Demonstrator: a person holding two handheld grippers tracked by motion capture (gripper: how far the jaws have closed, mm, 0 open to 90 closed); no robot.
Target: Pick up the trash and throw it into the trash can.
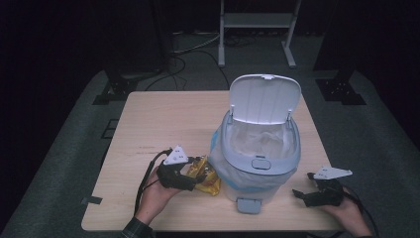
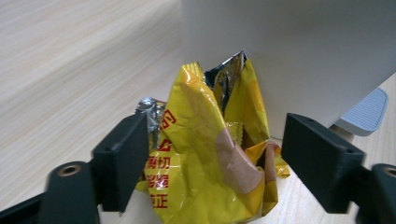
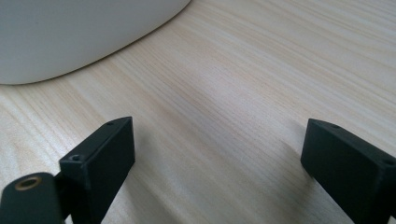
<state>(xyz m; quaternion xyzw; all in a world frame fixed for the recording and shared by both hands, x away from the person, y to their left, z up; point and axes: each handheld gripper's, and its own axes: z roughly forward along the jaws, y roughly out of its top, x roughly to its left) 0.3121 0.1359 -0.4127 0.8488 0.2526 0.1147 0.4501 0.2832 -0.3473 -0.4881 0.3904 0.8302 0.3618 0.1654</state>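
On the light wooden surface (image 1: 163,114), well toward its right half, stands a white pedal bin (image 1: 257,158) with a grey rim, its lid (image 1: 265,98) tipped up and back so that the pale liner bag (image 1: 262,139) inside is exposed; a blue edge of that bag hangs out under the rim on the bin's left side, and a grey foot pedal (image 1: 248,205) sticks out at the base toward the person. Just beside the bin's left wall lies a crumpled yellow snack packet (image 2: 210,158) with red printed characters and a silver inner foil showing at its torn top; in the left gripper view its upper end leans against or very near the white wall. The left tongs (image 1: 190,174), held in the person's left hand (image 1: 157,194), sit at this packet with the jaws spread to either side of it, open and not pressing it. The right tongs (image 1: 303,194), held in the right hand (image 1: 346,210) near the surface's front right corner, rest low with their jaws wide apart over bare wood, well clear of the bin's rounded base. Beyond the surface, on the grey floor, a white metal stand (image 1: 255,29) and dark cables (image 1: 183,59) are visible.
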